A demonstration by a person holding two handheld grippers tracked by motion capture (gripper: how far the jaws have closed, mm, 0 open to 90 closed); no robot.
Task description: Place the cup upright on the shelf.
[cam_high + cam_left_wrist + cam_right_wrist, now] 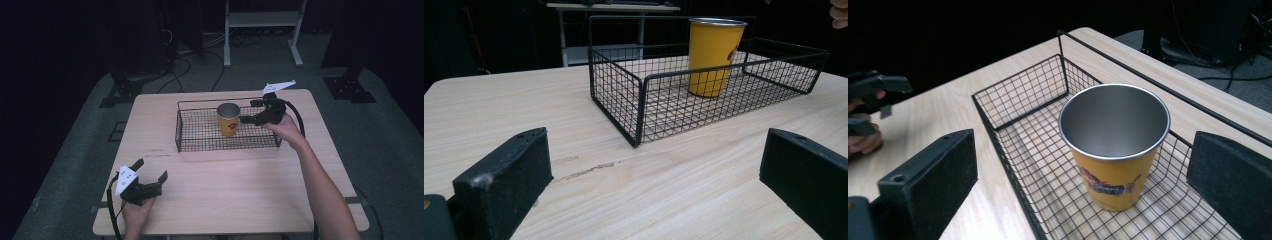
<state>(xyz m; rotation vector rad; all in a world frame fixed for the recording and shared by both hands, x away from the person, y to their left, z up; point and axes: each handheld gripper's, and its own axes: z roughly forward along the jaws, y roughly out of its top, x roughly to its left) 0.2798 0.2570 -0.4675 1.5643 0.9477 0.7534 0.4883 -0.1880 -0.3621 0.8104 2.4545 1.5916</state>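
Yellow cup [228, 119] upright inside wire basket [200, 145], toward the right half, on the far middle of the counter [240, 190]. Seen from above in the right gripper view: bare steel interior of the cup [1113, 145], a printed picture low on the yellow wall, mesh floor of the basket [1018, 95] all around the base. Seen from the side in the left gripper view: cup [714, 55] rising well above the basket [624, 100] rim, no look inside it. Right tongs [252, 112] spread wide just right of the cup, over the basket's right end, not touching the cup; in their own view one jaw at each side of the cup with a clear gap on both. Left tongs [150, 172] likewise spread wide, gripping nothing, low over the near left of the counter, well apart from the basket. Broad bare wood between the basket's near wall and the counter's near edge; narrower strips beside the basket's left end and behind it. Dark floor with cables beyond the far edge.
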